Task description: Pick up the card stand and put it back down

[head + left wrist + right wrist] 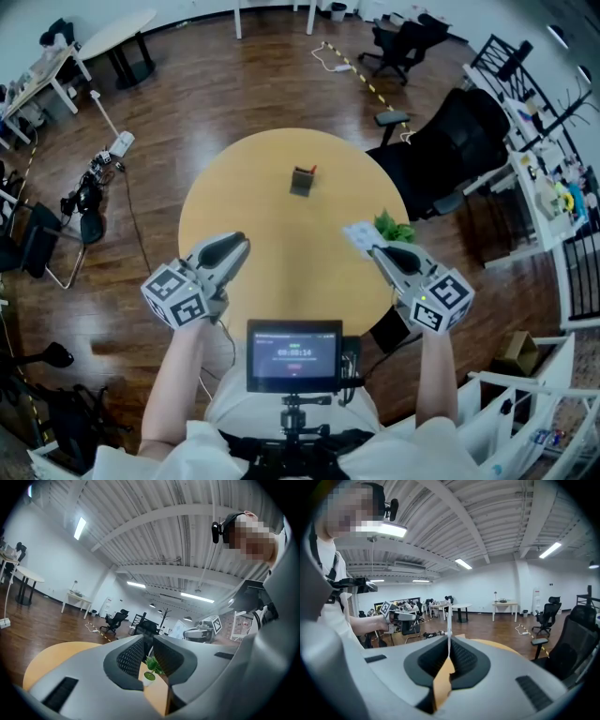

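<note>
The card stand (302, 180), a small dark block with a red bit on top, stands alone near the far middle of the round wooden table (244, 197). My right gripper (375, 249) hovers over the table's near right part, shut on a thin white card (357, 234). In the right gripper view that card (449, 630) rises edge-on from between the pads of the right gripper (449, 656). My left gripper (242, 240) hangs over the near left part, well short of the stand. In its own view the left gripper (149, 654) shows a narrow gap with nothing in it.
A small green potted plant (395, 227) sits at the table's right edge, beside the card. A black office chair (450, 141) stands just beyond that edge. A monitor (294, 354) hangs at my chest. Cables and gear (94, 178) lie on the floor at left.
</note>
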Motion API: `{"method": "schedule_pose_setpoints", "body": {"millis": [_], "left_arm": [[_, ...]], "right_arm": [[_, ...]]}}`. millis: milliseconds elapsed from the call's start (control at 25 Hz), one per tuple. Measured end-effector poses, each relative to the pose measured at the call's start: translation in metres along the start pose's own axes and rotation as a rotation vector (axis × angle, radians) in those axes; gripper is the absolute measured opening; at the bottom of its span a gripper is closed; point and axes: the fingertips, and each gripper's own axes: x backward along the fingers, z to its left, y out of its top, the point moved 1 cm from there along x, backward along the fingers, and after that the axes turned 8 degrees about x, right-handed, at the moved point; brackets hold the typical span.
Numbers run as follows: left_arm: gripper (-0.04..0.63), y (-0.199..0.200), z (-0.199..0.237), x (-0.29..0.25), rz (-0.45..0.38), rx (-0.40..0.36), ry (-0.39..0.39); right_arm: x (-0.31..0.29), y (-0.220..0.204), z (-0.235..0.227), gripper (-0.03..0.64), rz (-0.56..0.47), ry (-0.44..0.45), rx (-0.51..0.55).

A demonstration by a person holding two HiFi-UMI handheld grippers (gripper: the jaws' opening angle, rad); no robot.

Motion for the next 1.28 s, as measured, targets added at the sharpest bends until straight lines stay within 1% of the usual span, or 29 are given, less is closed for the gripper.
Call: {"method": "schedule_pose_setpoints", "body": {"millis": [240, 440, 560, 680, 760, 880, 1280], "left_arm": [[0.063, 0.001, 0.001, -0.004, 0.009, -0.032, 0.024], [0.063, -0.003, 0.008, -0.005, 0.025, -0.03, 0.041], [0.063, -0.009, 0.011, -0.007, 0.048, -0.033, 0.051], [0.063, -0.016, 0.018, -0.01, 0.055, -0.039, 0.077], [0.063, -0.018, 0.023, -0.008, 0.044, -0.023, 0.093], [0.063, -0.021, 0.025, -0.006, 0.028, 0.012, 0.088], [0.063, -0.037, 0.019, -0.007, 0.05, 0.014, 0.082]], "right_arm": [[0.016, 0.002, -0.003, 0.028, 0.029, 0.026, 0.053], [0.019, 0.002, -0.002, 0.028, 0.053, 0.038, 0.1], [0.021, 0.003, -0.002, 0.028, 0.056, 0.043, 0.111], [0.023, 0.001, -0.002, 0.028, 0.057, 0.049, 0.117], [0.023, 0.001, -0.002, 0.028, 0.057, 0.056, 0.121], [0.024, 0.0, -0.001, 0.028, 0.056, 0.055, 0.12], [0.02, -0.015, -0.005, 0.028, 0.065, 0.058, 0.124]]}}
